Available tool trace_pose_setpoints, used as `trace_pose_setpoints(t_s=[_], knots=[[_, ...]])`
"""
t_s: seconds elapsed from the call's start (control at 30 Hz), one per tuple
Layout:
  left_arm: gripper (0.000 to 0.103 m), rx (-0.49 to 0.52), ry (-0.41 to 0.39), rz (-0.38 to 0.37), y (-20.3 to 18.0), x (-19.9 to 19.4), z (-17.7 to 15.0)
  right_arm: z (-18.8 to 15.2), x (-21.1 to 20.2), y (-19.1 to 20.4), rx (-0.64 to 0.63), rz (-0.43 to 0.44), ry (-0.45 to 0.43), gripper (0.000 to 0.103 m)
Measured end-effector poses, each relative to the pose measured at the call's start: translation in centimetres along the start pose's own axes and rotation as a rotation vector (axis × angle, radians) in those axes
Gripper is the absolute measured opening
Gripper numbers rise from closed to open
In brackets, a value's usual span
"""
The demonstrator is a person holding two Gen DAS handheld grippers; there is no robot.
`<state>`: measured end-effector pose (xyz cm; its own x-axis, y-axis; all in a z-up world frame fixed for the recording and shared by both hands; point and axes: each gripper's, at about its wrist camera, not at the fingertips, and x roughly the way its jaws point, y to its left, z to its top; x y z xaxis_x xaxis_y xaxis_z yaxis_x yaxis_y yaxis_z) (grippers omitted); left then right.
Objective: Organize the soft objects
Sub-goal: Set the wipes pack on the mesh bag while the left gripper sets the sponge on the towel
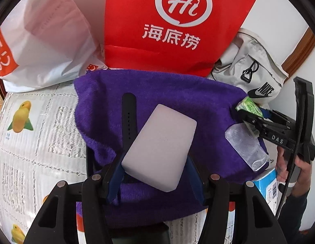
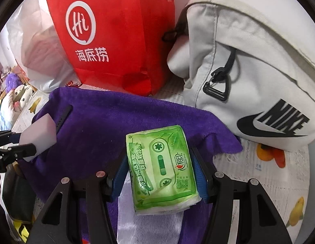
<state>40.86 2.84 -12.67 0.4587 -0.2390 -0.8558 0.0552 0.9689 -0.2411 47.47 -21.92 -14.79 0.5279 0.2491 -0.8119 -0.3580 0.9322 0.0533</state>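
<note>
L gripper (image 1: 155, 174) fingers clamped about half-open on white sponge block (image 1: 160, 148), long axis pointing away, up-right. R gripper (image 2: 160, 179) likewise pinches green tissue pack (image 2: 160, 167), long axis along the fingers. Both hang over purple towel (image 1: 177, 93) on counter (image 1: 35, 132). Beyond: red bag (image 1: 177, 26) nearer L, grey Nike bag (image 2: 249, 71) nearer R.

Left gripper (image 1: 157, 172): angled steeply down, jaws clamped on a white foam block (image 1: 160, 149). Right gripper (image 2: 160, 174): same downward tilt, jaws clamped on a green tissue pack (image 2: 161, 170). Person's hand (image 1: 295, 162) wraps the right gripper's handle.
</note>
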Motion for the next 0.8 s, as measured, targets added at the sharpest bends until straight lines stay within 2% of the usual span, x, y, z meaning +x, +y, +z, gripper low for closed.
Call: trace_pose_setpoints(t_s=[0.27,0.37,0.47,0.57,0.67,0.8], knots=[[0.057,-0.002,0.015,-0.002,0.2,0.8,0.3,0.6,1.3,-0.6,-0.001,0.008,0.038,0.058],[0.058,0.01,0.015,-0.006,0.1,0.8,0.3,0.7,1.0,-0.7,0.0,0.011,0.027,0.058],[0.061,0.024,0.019,0.003,-0.3,0.9,0.1,0.4,-0.2,-0.8,0.013,0.012,0.004,0.068],[0.066,0.014,0.02,0.013,-0.3,0.8,0.0,-0.2,-1.7,-0.7,0.026,0.025,-0.022,0.07],[0.068,0.009,0.017,0.02,-0.3,0.4,-0.2,-0.7,-2.8,-0.4,0.03,0.018,-0.024,0.071],[0.068,0.009,-0.003,0.04,-0.1,-1.1,-0.8,-1.4,-4.3,-0.3,0.049,-0.004,-0.028,0.077]])
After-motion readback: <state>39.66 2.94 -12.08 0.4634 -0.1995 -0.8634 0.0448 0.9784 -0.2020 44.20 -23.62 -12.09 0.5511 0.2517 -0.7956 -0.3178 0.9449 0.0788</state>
